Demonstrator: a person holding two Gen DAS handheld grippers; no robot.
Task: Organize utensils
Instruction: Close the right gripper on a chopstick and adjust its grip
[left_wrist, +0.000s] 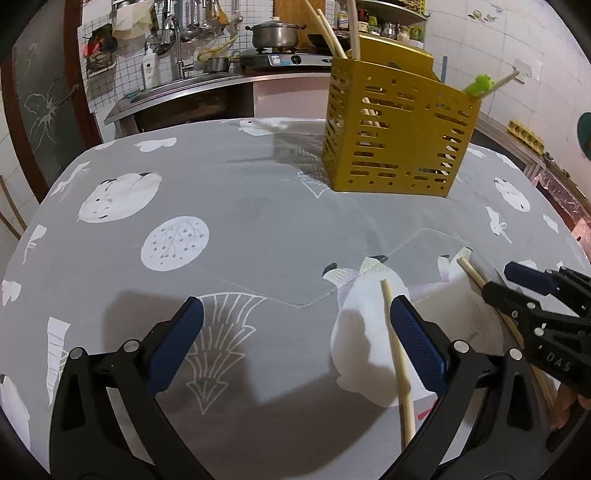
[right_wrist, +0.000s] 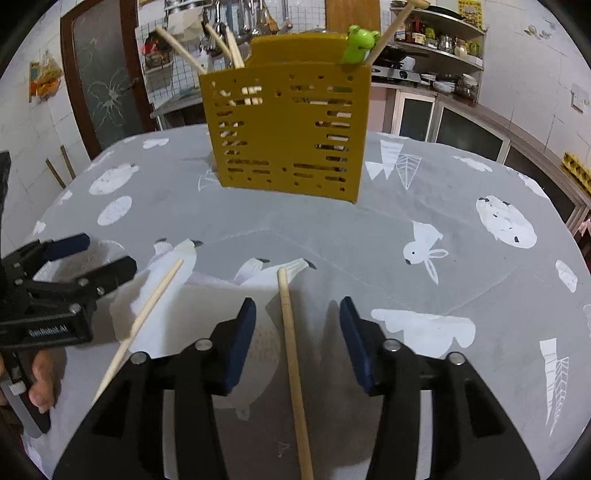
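We've got two loose wooden chopsticks left on the tablecloth (right_wrist: 369, 229), both near us. One chopstick (right_wrist: 291, 354) lies between the right gripper's (right_wrist: 297, 328) blue pads, running fwd toward the holder; jaws stand apart and neither pad presses on it, so it's not gripped. The second chopstick (right_wrist: 144, 321) lies just to the left, angled, w/ its far tip on a white print. In the left wrist view that same second chopstick (left_wrist: 397, 347) sits just beside the inner face of the left gripper's (left_wrist: 297, 339) right-hand pad; we can't tell if it touches. Left jaws are wide open, nothing held.

The yellow slotted utensil holder (right_wrist: 284, 136) stands upright at the far side of the table, well apart from both sticks. It's already got several chopsticks standing in it, approx. three on its left side and one on the right, next to a green frog-topped piece (right_wrist: 360, 40).

So, our read: most of the sorting is done, two sticks remain. Next prob. needs the right jaws to close on the stick between them, lift, carry it to the holder; then the same for the other.
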